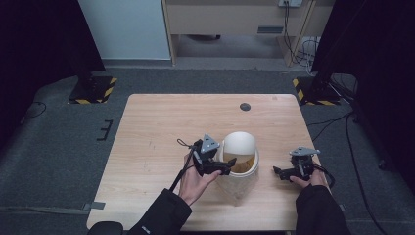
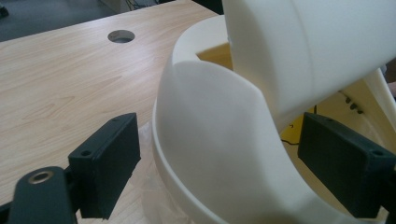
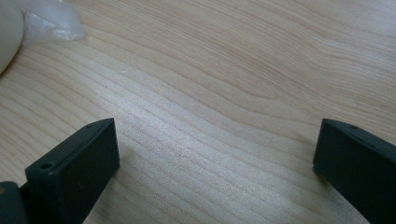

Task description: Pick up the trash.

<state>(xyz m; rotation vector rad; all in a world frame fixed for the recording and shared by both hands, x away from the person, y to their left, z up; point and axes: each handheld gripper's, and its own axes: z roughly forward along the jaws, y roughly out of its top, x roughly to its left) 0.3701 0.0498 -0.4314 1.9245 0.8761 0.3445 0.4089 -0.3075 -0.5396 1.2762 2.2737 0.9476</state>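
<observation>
The cream bin [image 1: 239, 159] sits near the middle of the wooden table [image 1: 161, 127], a little toward our side, with its domed swing lid [image 1: 240, 143] tipped back so that the yellowish inside shows. A clear plastic liner [image 1: 234, 190] spills from under it onto the wood on the near side, which suggests to us that the bin is being fitted with, or emptied of, a bag.

Our left gripper [image 1: 221, 168] is at the bin's near-left rim. In the left gripper view its jaws stand wide apart, one outside the cream wall [image 2: 210, 154] and the other inside the opening, so they straddle the rim without pressing on it. We judge this to be a position for clamping the wall, to steady the bin or to lift its upper ring; the tilted lid [image 2: 317, 46] hangs just above and leaves the opening free for that.

Our right gripper [image 1: 280, 173] rests low over bare table to the right of the bin, apart from it. Its jaws are spread with nothing between them. In the right gripper view a scrap of the liner [image 3: 51, 21] lies at the far corner. We take this hand to be waiting, kept near enough to reach the liner or the bin's other side.
</observation>
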